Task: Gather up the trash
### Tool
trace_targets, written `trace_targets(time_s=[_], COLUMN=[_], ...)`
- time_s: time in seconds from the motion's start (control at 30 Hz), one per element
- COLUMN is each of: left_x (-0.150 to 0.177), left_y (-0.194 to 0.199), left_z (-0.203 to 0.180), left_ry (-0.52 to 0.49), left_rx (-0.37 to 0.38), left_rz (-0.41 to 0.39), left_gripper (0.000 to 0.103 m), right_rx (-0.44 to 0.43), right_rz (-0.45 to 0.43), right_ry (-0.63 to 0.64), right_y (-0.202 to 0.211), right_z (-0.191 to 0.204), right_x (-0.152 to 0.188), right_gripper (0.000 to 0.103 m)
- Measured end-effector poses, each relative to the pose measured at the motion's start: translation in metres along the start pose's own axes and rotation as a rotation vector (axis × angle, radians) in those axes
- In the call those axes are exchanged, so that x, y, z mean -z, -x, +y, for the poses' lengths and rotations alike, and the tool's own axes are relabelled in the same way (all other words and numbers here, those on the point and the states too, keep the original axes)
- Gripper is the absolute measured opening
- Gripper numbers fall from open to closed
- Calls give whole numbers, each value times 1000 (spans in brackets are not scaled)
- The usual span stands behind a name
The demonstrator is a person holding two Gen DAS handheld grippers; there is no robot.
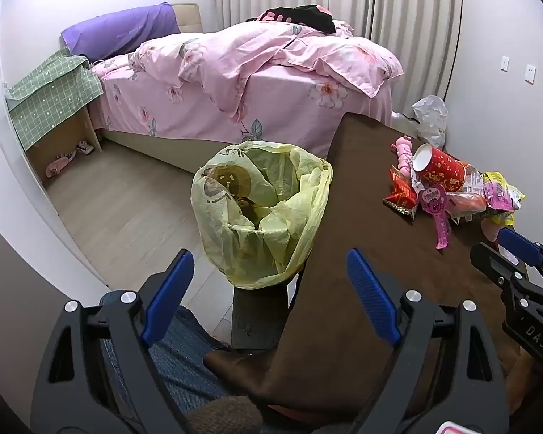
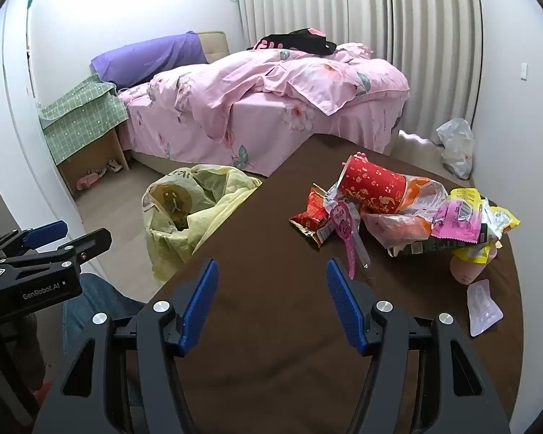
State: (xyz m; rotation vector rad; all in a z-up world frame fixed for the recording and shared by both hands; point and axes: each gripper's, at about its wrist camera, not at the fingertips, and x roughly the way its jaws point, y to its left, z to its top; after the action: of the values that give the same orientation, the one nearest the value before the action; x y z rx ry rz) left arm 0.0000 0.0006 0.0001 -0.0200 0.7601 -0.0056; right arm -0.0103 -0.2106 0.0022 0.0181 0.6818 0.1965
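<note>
Beside the worktop's [image 2: 257, 307] left edge stood the bag-lined bin [image 1: 260, 209], apparently holding little; the left tool [image 1: 271, 300] and right tool [image 2: 271, 303] hovered spread and empty. Further right, the trash pile [image 2: 398, 209] lay uncollected: collection seemingly had barely begun.

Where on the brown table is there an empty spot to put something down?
The near part of the brown table is bare, from the bin bag side across to the open right tool. The far right is crowded: red cup, snack wrappers, pink tag.
</note>
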Motion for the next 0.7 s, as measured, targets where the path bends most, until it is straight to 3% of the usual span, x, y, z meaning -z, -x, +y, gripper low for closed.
trace_targets(time_s=[0.7], left_x=[0], left_y=[9], left_z=[0], left_ry=[-17], left_rx=[-4], left_rz=[-20], left_gripper=[82], right_rx=[18], right_rz=[-6], right_ry=[-9], right_y=[-6], right_z=[-3], right_x=[-5], right_gripper=[59])
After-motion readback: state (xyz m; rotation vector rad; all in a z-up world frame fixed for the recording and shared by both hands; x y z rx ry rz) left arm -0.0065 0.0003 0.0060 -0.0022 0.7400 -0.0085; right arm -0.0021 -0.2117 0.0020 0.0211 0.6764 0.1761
